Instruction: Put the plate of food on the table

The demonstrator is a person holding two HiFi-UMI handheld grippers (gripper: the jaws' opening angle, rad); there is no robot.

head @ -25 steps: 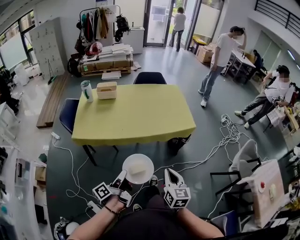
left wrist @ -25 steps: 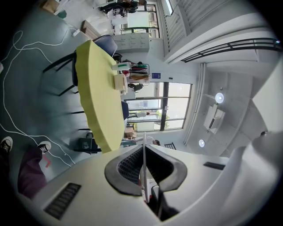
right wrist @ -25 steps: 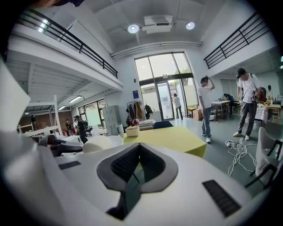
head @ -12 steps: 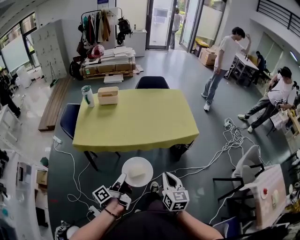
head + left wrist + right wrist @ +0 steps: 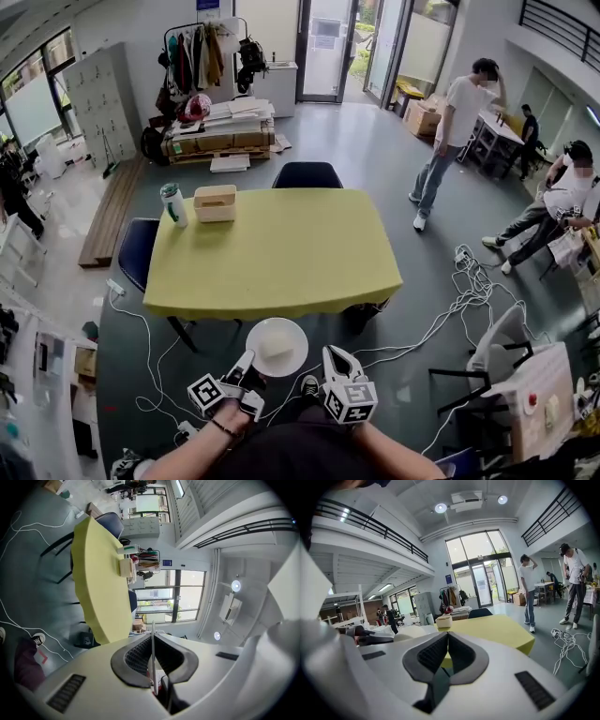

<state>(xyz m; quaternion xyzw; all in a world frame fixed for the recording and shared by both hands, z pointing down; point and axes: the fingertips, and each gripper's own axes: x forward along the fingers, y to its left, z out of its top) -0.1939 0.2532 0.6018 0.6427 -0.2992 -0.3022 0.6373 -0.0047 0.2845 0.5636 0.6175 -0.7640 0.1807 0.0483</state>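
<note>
Plate (image 5: 292, 358) hangs short of table (image 5: 281, 253); bottle (image 5: 173, 204) and box (image 5: 215, 203) occupy far corner.

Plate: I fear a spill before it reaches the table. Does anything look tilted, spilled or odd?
Nothing stands out. The plate looks level, its rim pinched in the left claw, with the food on it and no spill in view. Only loose cables sprawl right of the table.
</note>
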